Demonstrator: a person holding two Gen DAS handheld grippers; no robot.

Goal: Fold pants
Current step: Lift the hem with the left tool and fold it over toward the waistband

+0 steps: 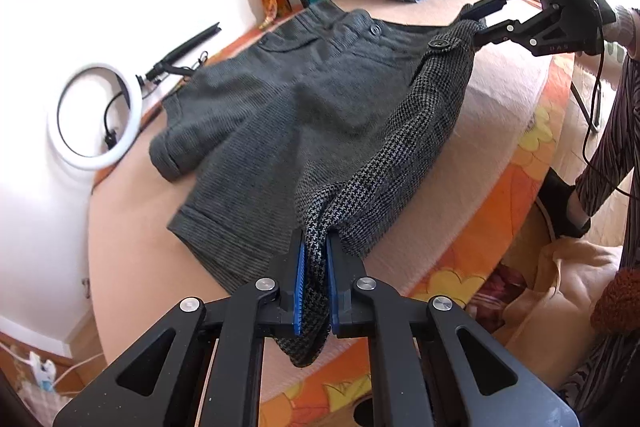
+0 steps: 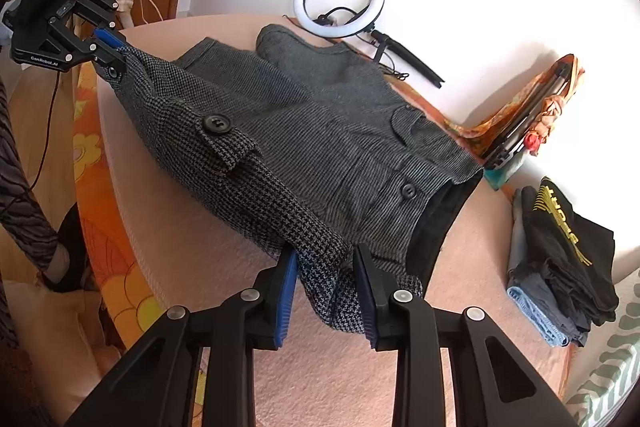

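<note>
Bed: we see a peach-pink blanket-covered bed surface (image 2: pixel 320 367) with an orange floral sheet (image 1: pixel 500 211) along its edge.
Pants: grey houndstooth woven shorts (image 1: pixel 280 115) lie mostly spread on the bed; we see the near side edge lifted off the surface, stretched between both tools.
Left tool: black two-finger left gripper with blue pads (image 1: pixel 316 283), jaws nearly together, we see it clamped on the bunched leg-hem corner of the shorts.
Right tool: black two-finger right gripper with blue pads (image 2: pixel 325 295), jaws narrow, pinching the bunched waistband corner; cloth fills the gap.
Cross view: in the left wrist view the right gripper (image 1: pixel 486 21) holds the far end of the raised edge; in the right wrist view the left gripper (image 2: pixel 114 53) holds the other end.
Clothes stack: folded dark garments pile (image 2: pixel 568 267), black top with yellow print, near the shorts' waistband, apart from them.
Ring light: white ring lamp (image 1: pixel 94 115) lying by the wall beyond the shorts.
Buttons: black round button (image 2: pixel 216 123) on the lifted flap.
</note>
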